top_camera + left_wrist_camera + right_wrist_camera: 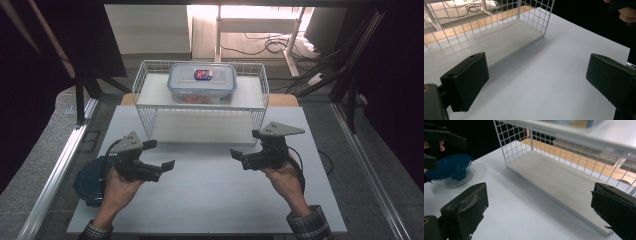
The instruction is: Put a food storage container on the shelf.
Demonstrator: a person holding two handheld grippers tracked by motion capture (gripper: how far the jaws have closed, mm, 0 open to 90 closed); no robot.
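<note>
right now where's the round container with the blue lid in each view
High view: the round container with the blue lid sits at the table's left edge, beside the left gripper.
Left gripper view: not in it.
Right gripper view: upper left, on the white tabletop.
Shared landmark: the white wire rack, with its lower white shelf board.

Laboratory recording station: white tabletop (210, 200) enclosed by black curtains (395, 75) on aluminium framing (55, 170), with loose cables (265, 47) on the floor behind.
</note>
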